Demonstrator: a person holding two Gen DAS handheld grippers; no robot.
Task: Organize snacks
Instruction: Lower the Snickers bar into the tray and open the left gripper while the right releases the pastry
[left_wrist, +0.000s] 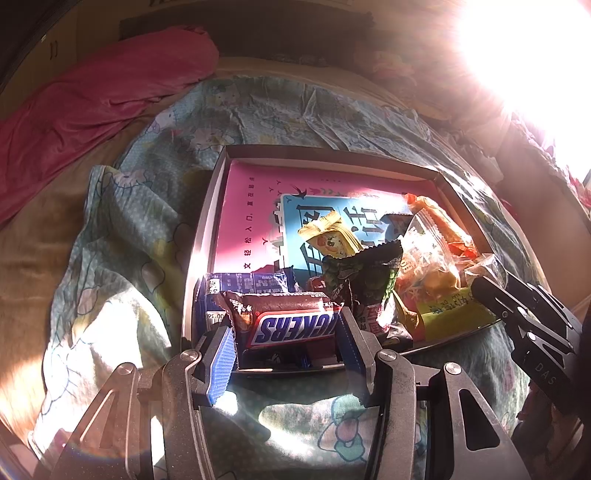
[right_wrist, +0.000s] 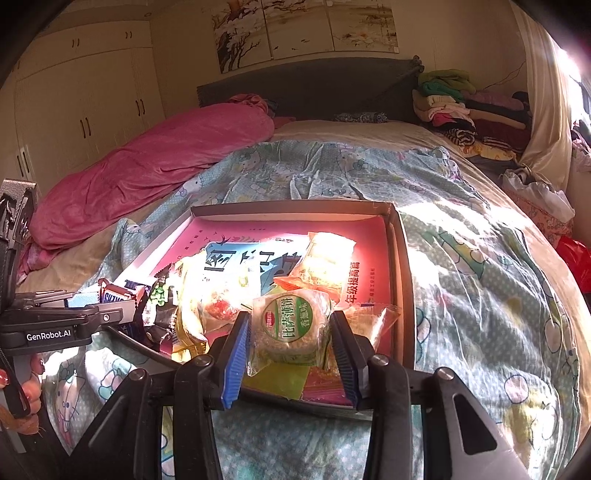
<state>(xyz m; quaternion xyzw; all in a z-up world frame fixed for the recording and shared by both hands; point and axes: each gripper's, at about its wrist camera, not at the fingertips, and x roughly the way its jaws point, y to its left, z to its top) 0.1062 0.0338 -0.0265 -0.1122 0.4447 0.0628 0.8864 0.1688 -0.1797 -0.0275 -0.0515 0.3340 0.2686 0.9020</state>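
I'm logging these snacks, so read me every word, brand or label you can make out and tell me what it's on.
"SNICKERS", upside down: on the brown chocolate bar between the left hand-held gripper pads.
"比萨薄饼" and "香葱味": green label on the round cracker pack in the right hand-held gripper.
"GenRobot.AI": side of the left hand-held gripper.
"年级提高篇": pink book lying in the box.
Other wrappers' print: too small or glared.

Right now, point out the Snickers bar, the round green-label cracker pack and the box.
Snickers bar (left_wrist: 295, 326), left wrist view, blue lettering on the wrapper.
round green-label cracker pack (right_wrist: 290, 325), right wrist view, its green label.
box (right_wrist: 400, 258), right wrist view, right wall.
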